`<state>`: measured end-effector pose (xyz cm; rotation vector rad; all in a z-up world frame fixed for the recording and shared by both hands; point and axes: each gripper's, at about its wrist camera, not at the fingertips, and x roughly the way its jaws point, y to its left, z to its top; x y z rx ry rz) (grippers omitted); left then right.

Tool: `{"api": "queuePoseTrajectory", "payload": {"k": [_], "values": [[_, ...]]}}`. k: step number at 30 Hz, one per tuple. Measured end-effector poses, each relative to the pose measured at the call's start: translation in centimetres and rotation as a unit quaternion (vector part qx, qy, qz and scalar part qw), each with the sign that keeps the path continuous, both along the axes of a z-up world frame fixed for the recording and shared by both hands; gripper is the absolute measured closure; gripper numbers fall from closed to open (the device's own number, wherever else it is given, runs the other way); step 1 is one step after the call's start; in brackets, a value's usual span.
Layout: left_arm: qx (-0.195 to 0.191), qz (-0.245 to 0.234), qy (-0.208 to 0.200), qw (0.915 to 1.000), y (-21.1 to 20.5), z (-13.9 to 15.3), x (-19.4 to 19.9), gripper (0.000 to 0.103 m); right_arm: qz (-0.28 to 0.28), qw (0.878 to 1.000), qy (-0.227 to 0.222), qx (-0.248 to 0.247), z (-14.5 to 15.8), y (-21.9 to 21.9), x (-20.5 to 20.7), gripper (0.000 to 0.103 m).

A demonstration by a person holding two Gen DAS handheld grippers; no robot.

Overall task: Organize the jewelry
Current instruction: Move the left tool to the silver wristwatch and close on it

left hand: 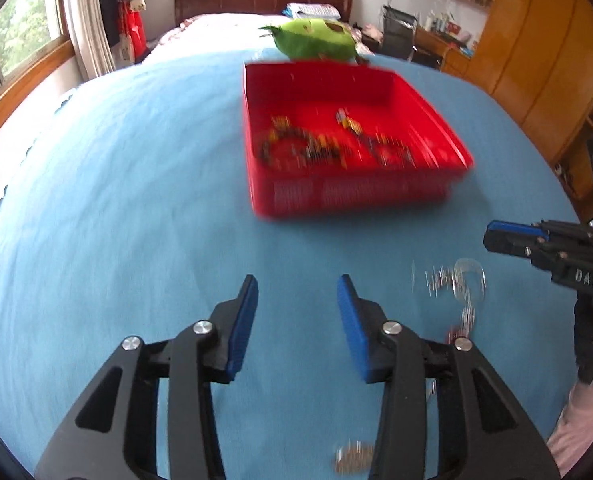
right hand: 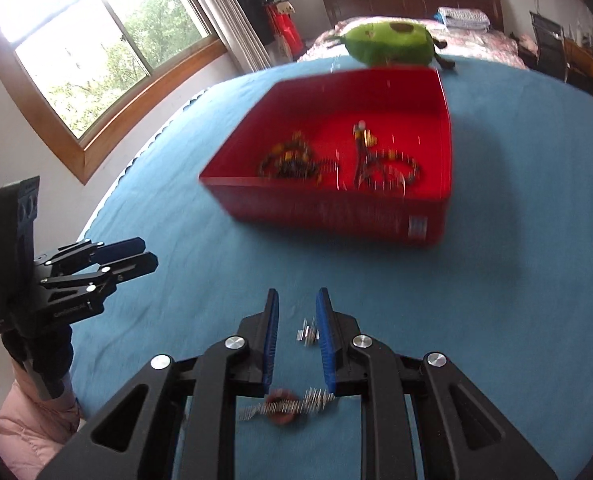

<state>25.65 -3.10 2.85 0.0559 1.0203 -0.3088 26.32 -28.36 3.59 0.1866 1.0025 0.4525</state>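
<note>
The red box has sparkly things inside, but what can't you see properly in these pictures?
- Jewelry in the red box: motion-blurred in both wrist views, so pieces can't be counted.
- Silver chain between the right gripper jaws: smeared; grip unclear.
- Small silver piece: blurred, partly behind the left gripper, bottom of left view.

Glossy red plastic tray [left hand: 352, 196], matt blue cloth [left hand: 116, 200], shiny metal chain [right hand: 292, 406]

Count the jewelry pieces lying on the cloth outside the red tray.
3: silver piece between the fingers of the right gripper, silver-and-red piece nearer its base, pale piece under the left gripper. More may hide.
</note>
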Motion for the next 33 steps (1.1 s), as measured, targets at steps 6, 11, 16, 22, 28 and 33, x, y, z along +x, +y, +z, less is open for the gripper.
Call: {"api": "queuePoseTrajectory", "payload": {"k": [6, 11, 16, 22, 28, 33], "values": [[0.005, -0.016, 0.022, 0.9996, 0.9, -2.7, -5.3, 0.058, -0.018, 0.999, 0.039, 0.008, -2.8, -0.8, -4.8, 0.081], [0.004, -0.035, 0.014, 0.9993, 1.5, -3.8, -8.4, 0.046, -0.031, 0.998, 0.050, 0.009, -3.9, -1.4, -7.8, 0.076], [0.002, -0.040, 0.024, 0.9989, 1.6, -5.2, -10.3, 0.044, -0.032, 0.997, 0.065, 0.019, -4.9, -1.4, -10.0, 0.075], [0.011, -0.045, 0.018, 0.9987, 1.2, -6.1, -11.4, 0.042, -0.024, 0.997, 0.067, 0.025, -5.2, -0.8, -11.6, 0.073], [0.021, -0.049, 0.003, 0.9986, 0.8, -6.5, -11.4, 0.039, -0.018, 0.997, 0.073, 0.032, -5.3, -0.3, -12.3, 0.071], [0.019, -0.074, 0.006, 0.9971, 0.0, -6.6, -11.1, 0.039, -0.021, 0.996, 0.077, 0.034, -5.4, -0.4, -12.4, 0.071]]}}
